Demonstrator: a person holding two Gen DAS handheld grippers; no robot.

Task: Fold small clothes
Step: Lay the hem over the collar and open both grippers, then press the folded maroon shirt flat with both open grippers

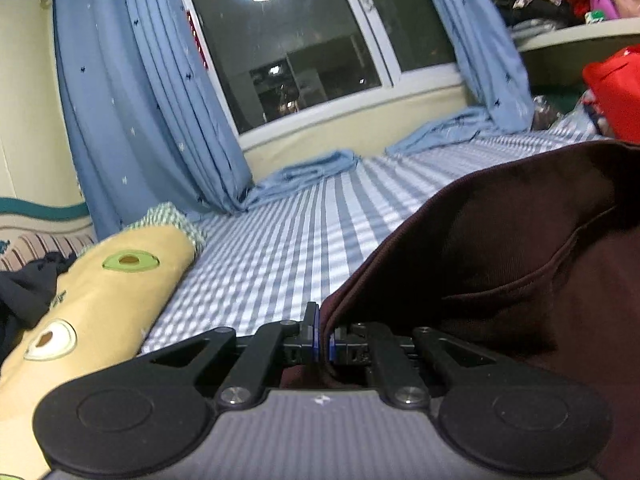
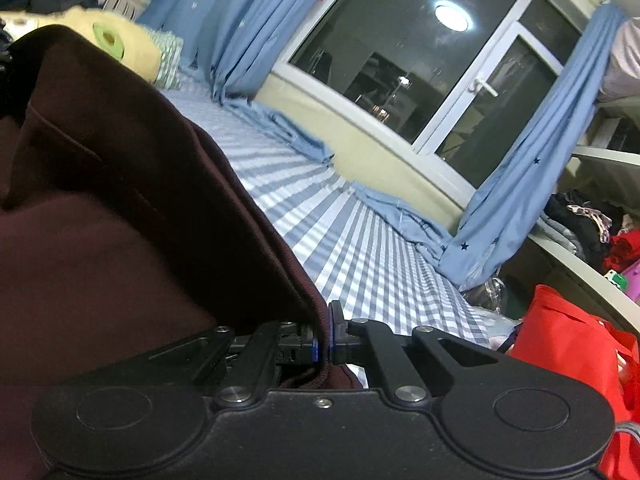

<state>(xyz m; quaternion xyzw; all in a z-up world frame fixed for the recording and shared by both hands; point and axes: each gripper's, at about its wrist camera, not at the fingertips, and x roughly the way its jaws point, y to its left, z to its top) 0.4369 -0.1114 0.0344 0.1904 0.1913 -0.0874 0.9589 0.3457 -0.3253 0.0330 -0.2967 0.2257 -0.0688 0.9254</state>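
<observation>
A dark maroon garment (image 1: 520,248) hangs lifted over the blue-and-white checked bed sheet (image 1: 288,232). My left gripper (image 1: 323,338) is shut on the garment's left edge, with the cloth rising to the right of it. My right gripper (image 2: 324,336) is shut on the garment's other edge, and the maroon garment (image 2: 120,200) fills the left half of the right wrist view above the sheet (image 2: 360,248). Both sets of fingers pinch a fold of cloth that drops between them.
A yellow avocado-print pillow (image 1: 100,300) lies at the left; it also shows in the right wrist view (image 2: 120,48). Blue curtains (image 1: 140,100) hang beside the window (image 1: 312,40). A red bag (image 2: 568,352) sits at the bed's right end below cluttered shelves (image 1: 568,12).
</observation>
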